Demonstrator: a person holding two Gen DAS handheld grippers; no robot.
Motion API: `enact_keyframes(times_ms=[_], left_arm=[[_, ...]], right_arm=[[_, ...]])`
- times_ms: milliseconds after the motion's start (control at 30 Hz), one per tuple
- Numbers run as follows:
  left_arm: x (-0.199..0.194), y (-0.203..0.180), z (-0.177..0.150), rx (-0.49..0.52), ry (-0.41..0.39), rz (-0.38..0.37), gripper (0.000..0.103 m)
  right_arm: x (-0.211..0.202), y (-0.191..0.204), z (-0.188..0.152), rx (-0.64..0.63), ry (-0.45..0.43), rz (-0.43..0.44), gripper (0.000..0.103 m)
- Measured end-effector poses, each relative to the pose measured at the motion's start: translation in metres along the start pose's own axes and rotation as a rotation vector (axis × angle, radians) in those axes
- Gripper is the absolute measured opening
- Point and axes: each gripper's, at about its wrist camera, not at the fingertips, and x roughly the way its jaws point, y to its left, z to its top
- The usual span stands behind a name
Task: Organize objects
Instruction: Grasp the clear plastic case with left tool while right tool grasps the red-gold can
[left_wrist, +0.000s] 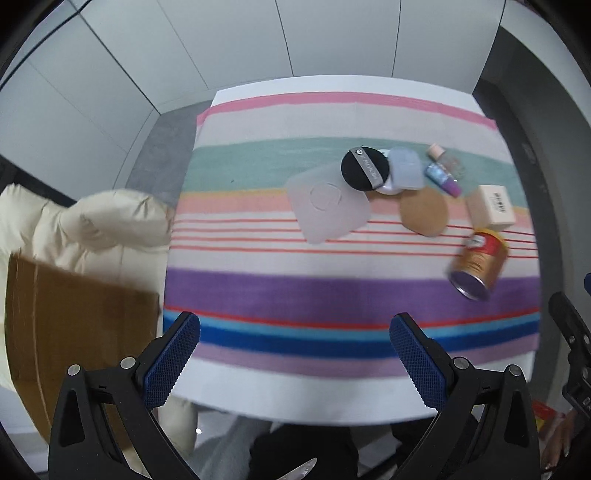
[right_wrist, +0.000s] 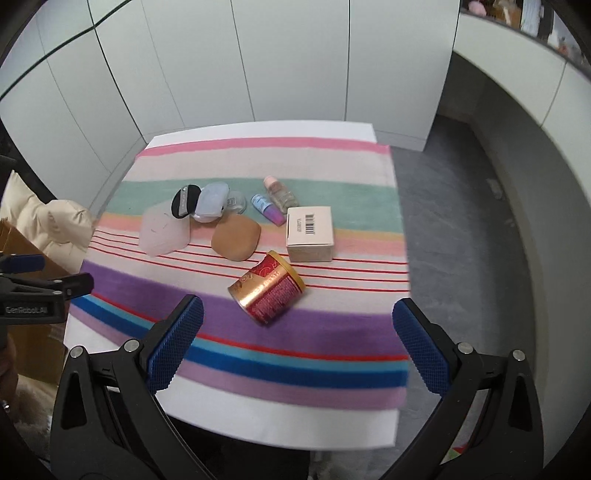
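Both grippers hanging back, nothing picked up yet

Striped table (right_wrist: 258, 369) has everything bunched toward the far edge: frosted lid (right_wrist: 164, 230), red-gold can (right_wrist: 267, 291) tipped on its side nearest the front, beige box (right_wrist: 310, 232) by the right edge, tan sponge (right_wrist: 236, 236), black puff (right_wrist: 183, 201), little bottles (right_wrist: 275, 201). Left gripper (left_wrist: 295, 354) and right gripper (right_wrist: 297, 339) both hover over the near edge, jaws spread wide and empty, probably sizing up the can first.

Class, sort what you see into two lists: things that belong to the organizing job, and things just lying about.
Job:
gold-and-red can, on its side
barcoded box
tan sponge
black puff
frosted tray
two small bottles

Lying about:
cream jacket
cardboard box
striped cloth
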Motion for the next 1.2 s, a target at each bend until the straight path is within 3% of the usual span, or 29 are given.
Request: enact_keyframes(times_ms=[200,400,533,667,733,800,900,1200], left_arm=[[0.048,-0.017,0.030,-0.015,-0.008,-0.018,0.103],[0.098,-0.031,0.053,-0.054,0.011,-0.051,0.103],[0.123,-0.024,0.065,-0.112,0.040,-0.065,0.103],[0.142,-0.012,0.074,-0.177,0.058,-0.102,0.103],[0.150,-0.011,0.079,-0.191,0.063,-0.105,0.103],[0.152,-0.014,0.082,-0.179,0.044,-0.104,0.101],[0.147,-0.021,0.088,-0.135,-0.023,-0.110,0.086],[0.144,-0.025,0.086,-0.082,-0.037,-0.073,0.085]], right_arm=[[0.048,-0.002,-0.010,-0.021,-0.071,0.143,0.103],[0.084,0.021,-0.012,-0.193,-0.074,-0.005,0.103],[0.100,0.025,-0.011,-0.246,-0.034,0.069,0.103],[0.113,0.033,-0.015,-0.309,-0.024,0.070,0.102],[0.116,0.035,-0.014,-0.299,-0.027,0.091,0.096],[0.120,0.034,-0.011,-0.270,-0.022,0.127,0.084],[0.126,0.031,-0.009,-0.224,0.001,0.153,0.083],[0.119,0.034,-0.013,-0.164,0.051,0.129,0.083]])
